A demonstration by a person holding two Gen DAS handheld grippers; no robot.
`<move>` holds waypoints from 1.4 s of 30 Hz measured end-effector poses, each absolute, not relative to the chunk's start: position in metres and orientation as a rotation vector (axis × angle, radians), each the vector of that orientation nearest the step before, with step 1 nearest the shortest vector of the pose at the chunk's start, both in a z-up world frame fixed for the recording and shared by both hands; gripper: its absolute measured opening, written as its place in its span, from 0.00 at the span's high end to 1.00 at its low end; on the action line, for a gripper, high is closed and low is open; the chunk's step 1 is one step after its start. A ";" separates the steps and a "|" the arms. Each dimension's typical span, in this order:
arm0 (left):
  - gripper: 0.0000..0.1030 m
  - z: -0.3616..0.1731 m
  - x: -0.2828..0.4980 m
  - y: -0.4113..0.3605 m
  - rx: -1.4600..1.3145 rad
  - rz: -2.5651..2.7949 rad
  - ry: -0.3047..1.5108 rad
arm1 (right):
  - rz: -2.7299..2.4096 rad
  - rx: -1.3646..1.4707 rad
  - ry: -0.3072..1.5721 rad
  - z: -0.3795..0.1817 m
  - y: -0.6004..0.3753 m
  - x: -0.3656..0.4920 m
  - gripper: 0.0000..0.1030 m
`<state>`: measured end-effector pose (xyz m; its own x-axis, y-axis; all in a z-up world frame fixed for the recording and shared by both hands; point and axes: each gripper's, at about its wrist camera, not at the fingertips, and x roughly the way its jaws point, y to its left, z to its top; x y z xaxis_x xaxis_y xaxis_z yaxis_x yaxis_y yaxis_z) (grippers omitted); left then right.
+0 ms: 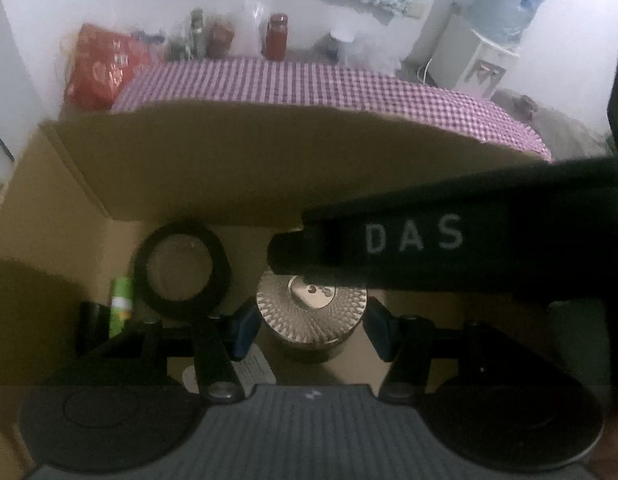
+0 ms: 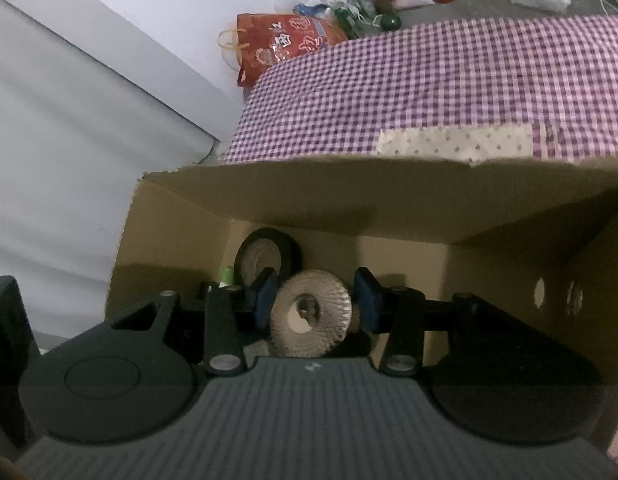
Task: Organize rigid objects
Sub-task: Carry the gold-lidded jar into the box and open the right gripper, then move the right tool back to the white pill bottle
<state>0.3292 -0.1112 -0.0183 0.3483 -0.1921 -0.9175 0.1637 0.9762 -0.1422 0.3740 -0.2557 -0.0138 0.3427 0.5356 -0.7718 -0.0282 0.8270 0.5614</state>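
A ribbed metallic round tin (image 1: 311, 312) stands inside an open cardboard box (image 1: 237, 176). My left gripper (image 1: 309, 328) is open, its blue pads on either side of the tin, apart from it. In the right wrist view the same tin (image 2: 311, 314) sits between the pads of my right gripper (image 2: 315, 300), which is open around it inside the box (image 2: 389, 196). The right gripper's black body marked "DAS" (image 1: 449, 240) crosses the left view above the tin. A black tape roll (image 1: 183, 270) (image 2: 269, 258) and a green tube (image 1: 121, 304) lie in the box.
The box stands on a bed with a purple checked cover (image 2: 449, 80). A red bag (image 2: 285, 44), bottles and jars (image 1: 275, 36) line the far wall. A water dispenser (image 1: 485, 52) stands at the right. The box wall has round holes (image 2: 540, 292).
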 end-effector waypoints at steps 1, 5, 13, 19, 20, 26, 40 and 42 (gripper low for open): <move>0.44 -0.018 0.329 -0.110 -0.037 -0.235 1.196 | 0.388 0.506 1.174 -0.015 -0.256 0.375 0.59; 0.38 -0.010 0.323 -0.101 -0.065 -0.251 1.136 | 0.380 0.500 1.145 -0.011 -0.256 0.372 0.59; 0.26 0.040 0.278 -0.099 -0.047 -0.288 0.952 | 0.415 0.501 0.956 0.052 -0.271 0.327 0.56; 0.23 0.088 0.210 -0.079 -0.121 -0.334 0.797 | 0.459 0.454 0.797 0.113 -0.284 0.246 0.35; 0.23 0.094 0.198 -0.074 -0.127 -0.337 0.775 | 0.466 0.451 0.777 0.119 -0.286 0.232 0.33; 0.19 0.109 0.116 -0.051 -0.122 -0.337 0.695 | 0.469 0.400 0.719 0.131 -0.287 0.150 0.14; 0.19 0.040 0.055 -0.004 -0.002 -0.118 0.753 | 0.228 -0.015 0.779 0.059 -0.176 0.081 0.01; 0.19 0.032 0.060 -0.001 0.003 -0.111 0.758 | 0.250 -0.014 0.754 0.057 -0.164 0.082 0.01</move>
